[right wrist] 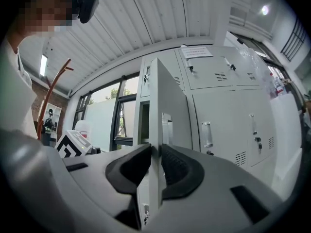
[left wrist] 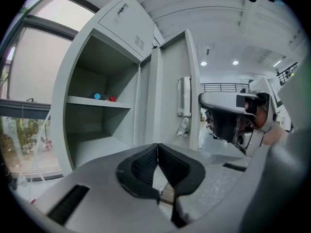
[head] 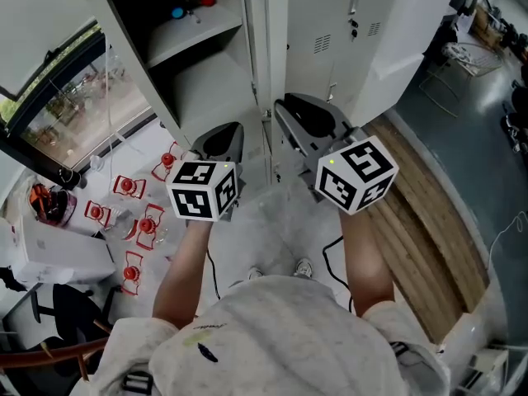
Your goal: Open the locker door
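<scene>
The locker door (right wrist: 167,106) is being gripped along its near edge by the right gripper (right wrist: 156,149), with a pad being pressed against each face. The door is being held swung outward (edge-on toward the person), with its handle (left wrist: 183,97) on the right face. To its left, the open locker (left wrist: 97,130) is being shown with a shelf (left wrist: 92,102), on which a blue thing (left wrist: 97,96) and a red thing (left wrist: 112,99) are lying side by side. The left gripper (left wrist: 158,147) is being held just left of the door and apart from it, jaws closed together on nothing. Closed lockers (right wrist: 228,110) are being seen to the far right.
</scene>
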`<state>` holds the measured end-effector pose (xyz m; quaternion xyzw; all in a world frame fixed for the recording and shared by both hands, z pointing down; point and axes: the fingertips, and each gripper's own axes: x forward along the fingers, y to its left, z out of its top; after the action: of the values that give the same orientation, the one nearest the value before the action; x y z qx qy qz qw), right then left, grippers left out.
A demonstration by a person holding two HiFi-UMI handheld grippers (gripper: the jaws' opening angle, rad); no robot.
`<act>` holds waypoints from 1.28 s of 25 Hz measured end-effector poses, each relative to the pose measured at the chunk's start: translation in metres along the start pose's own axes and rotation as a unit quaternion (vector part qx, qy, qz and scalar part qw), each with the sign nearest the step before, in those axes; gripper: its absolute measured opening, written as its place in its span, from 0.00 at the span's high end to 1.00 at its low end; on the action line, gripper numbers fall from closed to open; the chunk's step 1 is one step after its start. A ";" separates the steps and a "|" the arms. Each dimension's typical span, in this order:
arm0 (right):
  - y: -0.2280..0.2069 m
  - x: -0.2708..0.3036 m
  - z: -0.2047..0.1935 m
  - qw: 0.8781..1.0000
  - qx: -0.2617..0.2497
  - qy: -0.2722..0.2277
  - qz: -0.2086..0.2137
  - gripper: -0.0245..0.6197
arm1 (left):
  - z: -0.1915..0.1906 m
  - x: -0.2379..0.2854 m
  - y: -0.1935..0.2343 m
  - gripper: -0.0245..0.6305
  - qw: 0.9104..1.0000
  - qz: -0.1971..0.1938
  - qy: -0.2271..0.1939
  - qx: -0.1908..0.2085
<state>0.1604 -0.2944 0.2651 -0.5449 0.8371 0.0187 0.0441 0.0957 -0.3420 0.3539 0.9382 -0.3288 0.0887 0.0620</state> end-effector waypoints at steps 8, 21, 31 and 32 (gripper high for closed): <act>-0.030 -0.018 0.001 1.000 0.013 -0.006 -0.018 0.87 | 0.001 0.017 -0.018 0.95 1.000 -0.006 0.003 0.002; -0.082 -0.042 0.002 0.999 0.032 -0.016 -0.041 0.87 | 0.007 0.050 -0.044 0.95 1.000 -0.015 -0.003 0.007; -0.122 -0.052 0.003 0.997 0.053 -0.023 -0.060 0.88 | 0.013 0.074 -0.056 0.95 1.000 -0.021 -0.007 0.006; -0.126 -0.052 0.003 0.996 0.053 -0.024 -0.062 0.88 | 0.013 0.076 -0.057 0.95 1.000 -0.021 -0.007 0.007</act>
<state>0.2965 -0.2979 0.2687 -0.5921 0.8002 -0.0156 0.0938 0.1913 -0.3465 0.3533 0.9458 -0.3089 0.0833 0.0555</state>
